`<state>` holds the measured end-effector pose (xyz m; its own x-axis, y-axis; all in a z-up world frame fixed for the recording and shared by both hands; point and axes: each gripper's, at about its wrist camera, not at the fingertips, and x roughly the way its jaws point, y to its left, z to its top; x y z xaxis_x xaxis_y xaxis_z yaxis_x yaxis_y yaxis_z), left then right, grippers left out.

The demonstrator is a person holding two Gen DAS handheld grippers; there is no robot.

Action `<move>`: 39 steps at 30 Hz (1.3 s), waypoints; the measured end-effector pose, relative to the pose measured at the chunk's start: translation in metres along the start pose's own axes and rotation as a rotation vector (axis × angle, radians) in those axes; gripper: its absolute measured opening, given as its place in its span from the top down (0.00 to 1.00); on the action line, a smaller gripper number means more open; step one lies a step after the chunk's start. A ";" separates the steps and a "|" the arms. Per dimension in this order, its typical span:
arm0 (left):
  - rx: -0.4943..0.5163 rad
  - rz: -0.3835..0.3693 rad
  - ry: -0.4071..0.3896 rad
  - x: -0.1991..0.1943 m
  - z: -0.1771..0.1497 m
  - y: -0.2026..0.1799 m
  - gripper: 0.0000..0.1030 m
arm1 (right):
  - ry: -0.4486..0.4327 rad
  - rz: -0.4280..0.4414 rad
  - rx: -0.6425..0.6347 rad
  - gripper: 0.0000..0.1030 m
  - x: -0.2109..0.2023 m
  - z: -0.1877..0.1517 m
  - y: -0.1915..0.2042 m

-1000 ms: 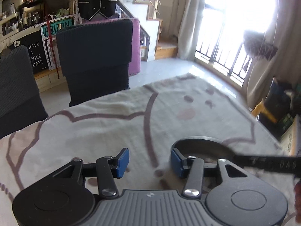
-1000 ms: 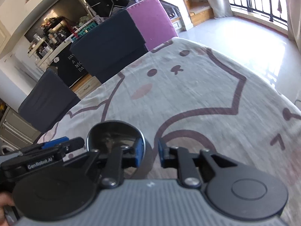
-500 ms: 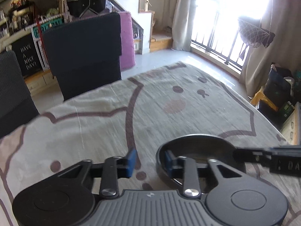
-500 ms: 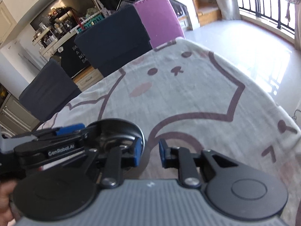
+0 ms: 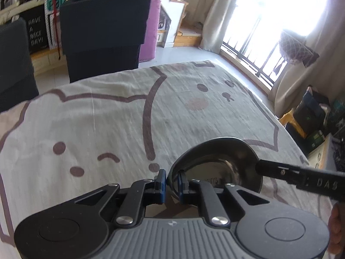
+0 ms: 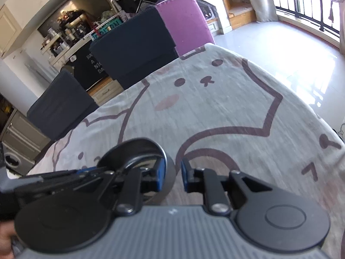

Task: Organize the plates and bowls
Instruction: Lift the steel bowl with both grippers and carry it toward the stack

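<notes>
A shiny steel bowl (image 5: 215, 157) rests low over the cartoon-print tablecloth (image 5: 97, 118), and both grippers are at it. My left gripper (image 5: 171, 183) straddles its near-left rim with one blue pad outside and one inside; the jaws are closing and pinch the rim. From the right, one finger (image 5: 278, 171) of my right gripper reaches onto the opposite rim. In the right wrist view the bowl (image 6: 129, 153) sits left of centre. There my right gripper (image 6: 172, 173) is shut on its wall, one pad inside and one outside. The left gripper's fingers (image 6: 71, 176) come in from the left.
Two dark chairs (image 5: 101, 32) (image 5: 13, 64) and a purple one (image 6: 183, 23) stand along the table's far side. The cloth drops off at the right edge (image 5: 286, 133), with bags and boxes (image 5: 312, 112) on the floor beyond. A hand (image 5: 336, 226) shows at the right border.
The left gripper's jaws came in from wide apart to a narrow pinch around the bowl's rim, and it shifted closer to the bowl. The right gripper stayed at the bowl, its jaws slightly narrower.
</notes>
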<state>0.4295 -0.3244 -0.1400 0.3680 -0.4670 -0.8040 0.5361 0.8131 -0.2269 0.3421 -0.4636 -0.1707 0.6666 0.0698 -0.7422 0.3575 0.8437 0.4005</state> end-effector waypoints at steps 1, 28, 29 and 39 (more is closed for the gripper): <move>-0.015 -0.001 0.002 -0.001 0.000 0.002 0.87 | -0.001 -0.001 -0.010 0.81 0.000 -0.001 0.001; -0.167 0.044 -0.146 -0.131 -0.035 0.032 0.96 | -0.058 0.118 -0.102 0.96 -0.053 -0.014 0.075; -0.175 0.050 -0.156 -0.143 -0.040 0.035 0.96 | -0.065 0.127 -0.113 0.96 -0.061 -0.019 0.083; -0.217 0.105 -0.232 -0.252 -0.105 0.061 0.96 | -0.061 0.212 -0.227 0.96 -0.115 -0.072 0.155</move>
<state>0.2898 -0.1209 -0.0089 0.5895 -0.4231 -0.6881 0.3212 0.9044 -0.2809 0.2741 -0.3025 -0.0622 0.7508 0.2303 -0.6191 0.0562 0.9116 0.4073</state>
